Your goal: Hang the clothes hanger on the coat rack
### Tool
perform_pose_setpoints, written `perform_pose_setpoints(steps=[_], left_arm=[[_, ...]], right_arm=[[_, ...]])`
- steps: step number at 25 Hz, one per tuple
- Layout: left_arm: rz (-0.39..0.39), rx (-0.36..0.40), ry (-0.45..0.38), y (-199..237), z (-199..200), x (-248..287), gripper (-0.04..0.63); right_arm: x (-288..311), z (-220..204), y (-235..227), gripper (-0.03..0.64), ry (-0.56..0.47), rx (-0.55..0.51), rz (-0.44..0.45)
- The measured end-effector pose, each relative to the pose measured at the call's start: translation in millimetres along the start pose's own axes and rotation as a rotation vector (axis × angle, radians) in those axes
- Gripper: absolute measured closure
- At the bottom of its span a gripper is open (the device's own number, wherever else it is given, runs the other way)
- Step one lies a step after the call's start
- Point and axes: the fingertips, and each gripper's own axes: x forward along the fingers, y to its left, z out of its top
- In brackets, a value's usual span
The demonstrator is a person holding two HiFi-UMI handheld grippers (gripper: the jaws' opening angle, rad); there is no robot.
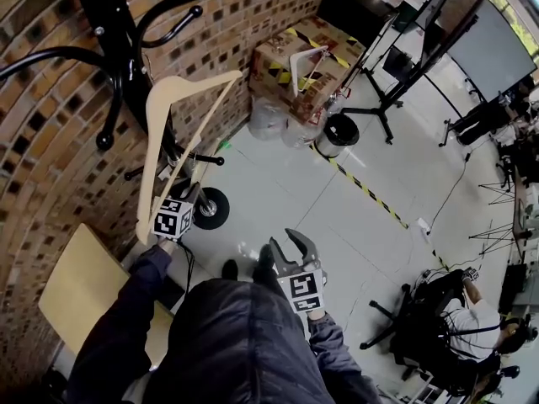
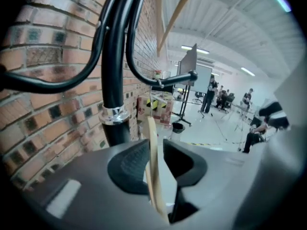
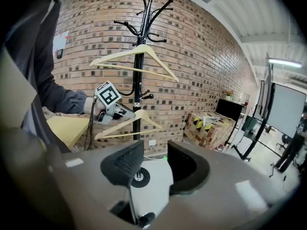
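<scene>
Black coat rack [image 1: 114, 15] arms around wooden hanger [image 1: 165, 91], brick wall [image 1: 42, 124] behind

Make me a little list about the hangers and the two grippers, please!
Coat rack: black, against the brick wall
Upper hanger: wooden, high on the rack
Left gripper: jaws apart, not squeezing
Lower hanger: wooden, one arm between that gripper's jaws
Right gripper: open, empty
Lower hook on a peg: cannot tell
</scene>
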Motion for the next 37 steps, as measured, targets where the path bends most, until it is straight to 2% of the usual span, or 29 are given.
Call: perform_pose_setpoints(steps=[4,9,13,18,27,37], left_arm=[[-0.001,0.016,-0.041,-11,-7,-21,0.497],[0.007,0.063,-0.101,-42,5,-70,0.499],[-0.066,0.114,-0.138,-83,18,-93,0.502],[-0.197,0.148,-0.154,-132,26,-97,0.506],[-0.347,0.141,-0.143,-175,19,-88,0.506],[-0.406,0.171,-0.140,-203,19,-79,0.506]], right_arm=[[-11,1,-14,0.490,-0.030,0.047,-0.097],[-30,-6,-29,0.533,-0.047,0.133,-0.183],[-46,-15,-40,0.574,-0.039,0.177,-0.238],[-58,-20,-45,0.575,-0.040,0.212,-0.282],[-73,-24,-40,0.582,-0.037,0.220,-0.335],[-91,-40,-44,0.583,-0.025,0.245,-0.377]])
